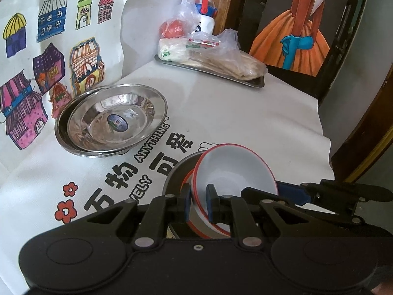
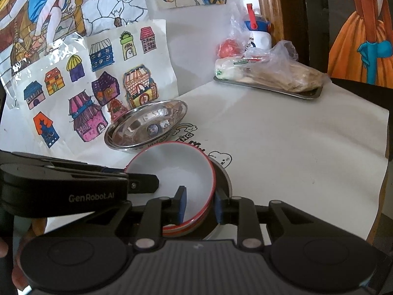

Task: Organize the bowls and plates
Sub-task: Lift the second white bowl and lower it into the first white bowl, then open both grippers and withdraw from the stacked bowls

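Note:
A white bowl with a red rim [image 1: 233, 169] sits tilted on another red-rimmed bowl [image 1: 196, 226], inside a grey dish [image 1: 176, 169]. My left gripper [image 1: 198, 202] is shut on the near rim of the white bowl. My right gripper [image 2: 200, 206] straddles the bowl's [image 2: 172, 169] opposite rim, one pad inside and one outside, with a small gap showing. Stacked steel plates [image 1: 110, 120] stand to the left by the wall; they also show in the right wrist view [image 2: 147, 125].
A steel tray [image 1: 255, 82] with bagged food [image 1: 221, 54] stands at the table's far edge, with a white bottle [image 1: 206, 19] behind it. Children's drawings [image 1: 49, 61] lean on the wall at left. A dark chair [image 1: 331, 73] stands past the table's right edge.

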Demonstrator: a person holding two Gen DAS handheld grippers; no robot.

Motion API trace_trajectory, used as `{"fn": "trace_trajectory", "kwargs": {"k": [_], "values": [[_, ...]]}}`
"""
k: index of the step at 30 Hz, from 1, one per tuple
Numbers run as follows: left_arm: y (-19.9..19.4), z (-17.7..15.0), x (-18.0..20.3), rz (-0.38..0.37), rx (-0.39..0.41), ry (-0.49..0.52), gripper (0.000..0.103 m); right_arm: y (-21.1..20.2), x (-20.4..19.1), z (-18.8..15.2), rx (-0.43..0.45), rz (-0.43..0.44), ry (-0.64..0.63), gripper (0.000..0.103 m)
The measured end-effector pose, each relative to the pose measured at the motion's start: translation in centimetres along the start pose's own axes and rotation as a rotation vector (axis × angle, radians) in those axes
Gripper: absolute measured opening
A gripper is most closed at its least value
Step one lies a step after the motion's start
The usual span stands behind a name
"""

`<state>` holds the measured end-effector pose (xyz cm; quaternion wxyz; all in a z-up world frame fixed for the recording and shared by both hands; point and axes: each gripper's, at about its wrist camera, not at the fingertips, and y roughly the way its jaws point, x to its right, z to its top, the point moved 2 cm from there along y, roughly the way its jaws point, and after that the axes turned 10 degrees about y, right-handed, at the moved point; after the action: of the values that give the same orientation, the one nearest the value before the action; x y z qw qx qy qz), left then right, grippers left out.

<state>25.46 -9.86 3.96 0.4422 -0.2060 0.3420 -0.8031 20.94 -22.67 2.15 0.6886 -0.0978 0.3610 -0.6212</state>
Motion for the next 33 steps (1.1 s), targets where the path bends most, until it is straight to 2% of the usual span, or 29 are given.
{"fn": "trace_trajectory", "kwargs": {"k": [9, 12, 13, 17, 21, 24, 29, 30, 32, 33], "values": [[-0.2, 0.3, 1.0, 0.04, -0.012, 0.084, 0.015, 0.1, 0.0, 0.0, -0.004, -0.012, -0.031, 0.026], [-0.6, 0.2, 1.4, 0.105, -0.003, 0.133, 0.029, 0.2, -0.1, 0.0, -0.006, -0.009, -0.036, 0.025], [-0.6, 0.2, 1.4, 0.119, 0.003, 0.149, 0.031, 0.3, -0.1, 0.0, -0.007, -0.009, -0.037, 0.025], [-0.8, 0.0, 1.1, 0.108, 0.018, 0.152, 0.033, 0.2, 0.0, 0.0, -0.002, -0.006, -0.027, 0.025], [-0.9, -0.2, 0.4, 0.1, 0.037, 0.124, 0.046, 0.0, 0.2, 0.0, 0.009, 0.002, -0.02, 0.025], [-1.0, -0.6, -0.1, 0.079, 0.056, 0.087, 0.05, -0.2, 0.3, 0.0, 0.021, 0.004, -0.019, 0.025], [-1.4, -1.0, -0.8, 0.066, 0.093, 0.042, 0.062, -1.0, 0.5, 0.0, 0.051, 0.033, -0.011, 0.034], [-1.7, -1.1, -1.0, 0.063, 0.103, 0.029, 0.065, -1.2, 0.6, 0.0, 0.058, 0.039, -0.01, 0.038], [-2.2, -1.2, -1.5, 0.061, 0.125, -0.002, 0.069, -1.7, 0.6, -0.1, 0.083, 0.024, -0.015, 0.054], [-2.4, -1.2, -1.8, 0.062, 0.135, -0.016, 0.07, -1.9, 0.6, -0.1, 0.101, 0.015, -0.022, 0.054]]}}
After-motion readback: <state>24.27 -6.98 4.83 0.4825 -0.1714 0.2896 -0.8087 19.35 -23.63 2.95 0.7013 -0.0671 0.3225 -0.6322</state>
